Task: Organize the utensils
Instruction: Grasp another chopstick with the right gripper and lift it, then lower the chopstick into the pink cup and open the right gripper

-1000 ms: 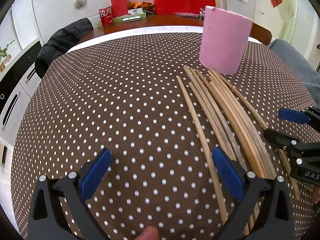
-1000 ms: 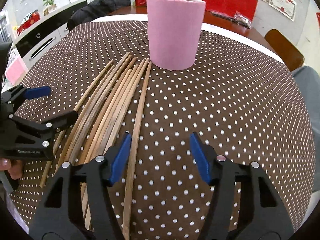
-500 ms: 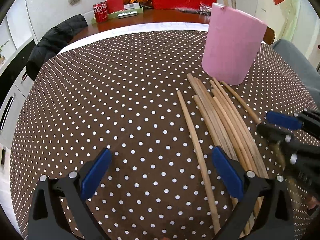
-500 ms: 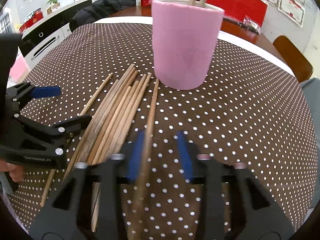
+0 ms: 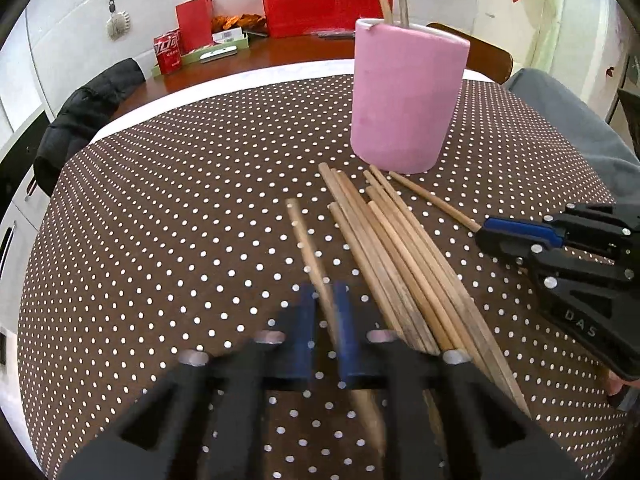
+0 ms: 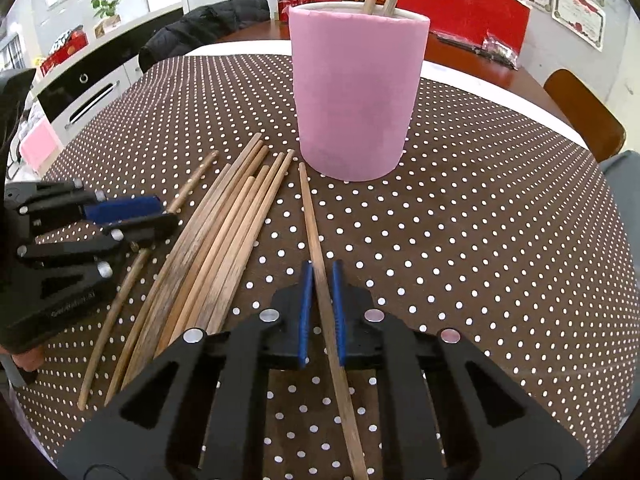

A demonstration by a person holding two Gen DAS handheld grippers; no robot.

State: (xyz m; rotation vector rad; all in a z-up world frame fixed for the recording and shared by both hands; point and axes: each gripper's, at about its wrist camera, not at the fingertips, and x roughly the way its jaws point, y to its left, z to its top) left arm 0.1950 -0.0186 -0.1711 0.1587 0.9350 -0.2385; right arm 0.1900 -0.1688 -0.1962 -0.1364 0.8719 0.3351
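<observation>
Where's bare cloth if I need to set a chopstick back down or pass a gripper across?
Free: the dotted tablecloth left of the chopstick pile, and the cloth right of the pink holder in the right wrist view. Crowded: the strip in front of the holder, with the pile and both hand-held grippers.

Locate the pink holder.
Both wrist views: pink holder stands upright on the dotted tablecloth, just beyond the far tips of the loose chopsticks.
</observation>
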